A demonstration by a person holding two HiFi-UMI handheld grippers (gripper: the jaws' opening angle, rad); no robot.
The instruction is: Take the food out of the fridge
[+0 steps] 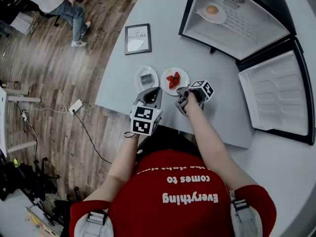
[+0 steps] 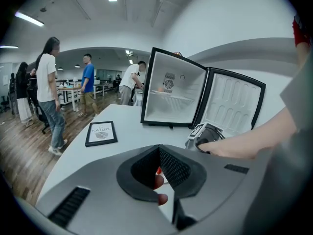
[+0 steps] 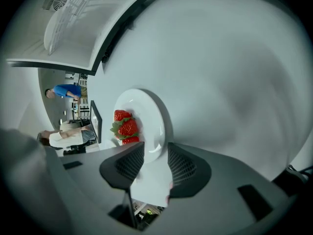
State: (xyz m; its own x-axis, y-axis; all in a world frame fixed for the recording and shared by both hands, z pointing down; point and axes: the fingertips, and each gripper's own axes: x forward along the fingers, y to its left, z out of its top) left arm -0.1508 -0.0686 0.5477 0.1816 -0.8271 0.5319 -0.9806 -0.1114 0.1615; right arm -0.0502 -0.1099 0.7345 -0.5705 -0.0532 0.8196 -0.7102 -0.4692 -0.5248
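Strawberries [image 1: 174,79] are located on a white plate [image 1: 184,77] on the grey counter [image 1: 118,83], outside the fridge [image 1: 261,31] and toward the counter's near edge. In the right gripper view the berries are seen lined up in a short row whose long axis runs up the picture. The green cap of the middle berry is turned to the picture's left. Which way the pointed ends face cannot be made out.

The right hand-held gripper [image 3: 155,150] is pointed steeply down at this plate. Its jaws are held apart, and the near rim of the plate is seen between them; no pad is seen pressing on it. The left hand-held gripper [image 2: 158,152] is held just to the left, above the counter, with its jaw tips closed against each other.

A second plate [image 1: 138,83] carrying a small grey item [image 1: 146,78] is placed just beside the strawberry plate, on its left. A framed picture [image 1: 138,38] lies farther back. The fridge is positioned at the far right of the counter, with its door [image 1: 279,95] swung fully open. Inside, a further plate [image 1: 220,17] carries a round orange-yellow food item [image 1: 212,9], which shows no long axis.
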